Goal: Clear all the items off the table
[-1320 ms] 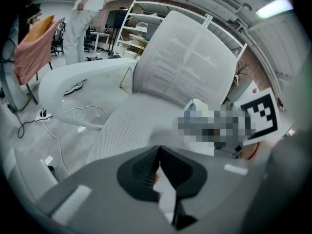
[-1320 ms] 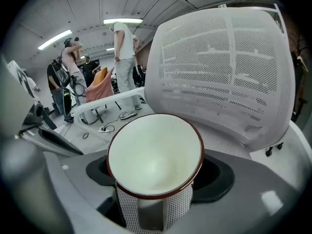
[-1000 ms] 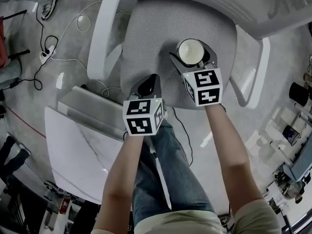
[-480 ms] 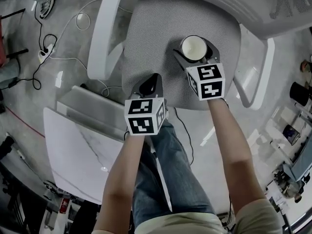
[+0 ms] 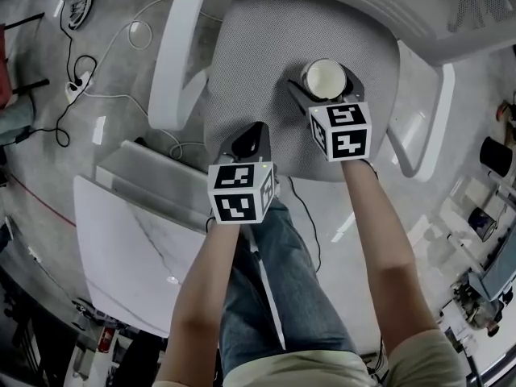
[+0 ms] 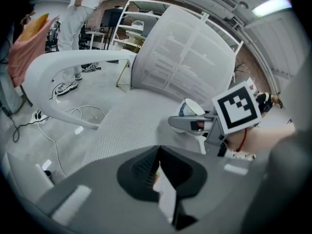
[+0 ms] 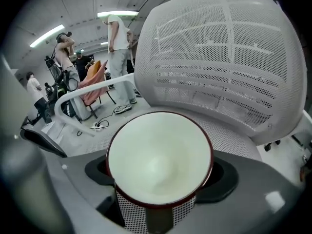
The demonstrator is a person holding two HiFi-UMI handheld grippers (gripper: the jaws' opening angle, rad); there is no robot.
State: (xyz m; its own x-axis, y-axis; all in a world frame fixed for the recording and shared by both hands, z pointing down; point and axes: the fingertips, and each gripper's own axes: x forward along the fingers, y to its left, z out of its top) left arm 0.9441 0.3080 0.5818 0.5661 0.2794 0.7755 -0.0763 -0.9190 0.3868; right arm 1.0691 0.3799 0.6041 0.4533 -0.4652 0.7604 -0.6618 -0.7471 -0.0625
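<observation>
as you hold a red-rimmed white cup [image 7: 160, 157] over the grey mesh chair seat [image 5: 258, 55]
your right tongs [image 5: 326, 87] clamp it; your left tongs [image 6: 158, 177] are pressed together, empty.

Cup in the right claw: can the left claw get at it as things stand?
Probably yes: only bare chair seat lies between the left claw and the cup. But its jaws are shut, and the right claw clamps the cup.

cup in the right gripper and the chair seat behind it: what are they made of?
The cup is probably glazed ceramic: a smooth, glossy off-white inside with a thin dark red rim. Enamelled metal can't be ruled out. The chair seat looks like grey mesh fabric: a fine, even perforated weave with a matte finish.
</observation>
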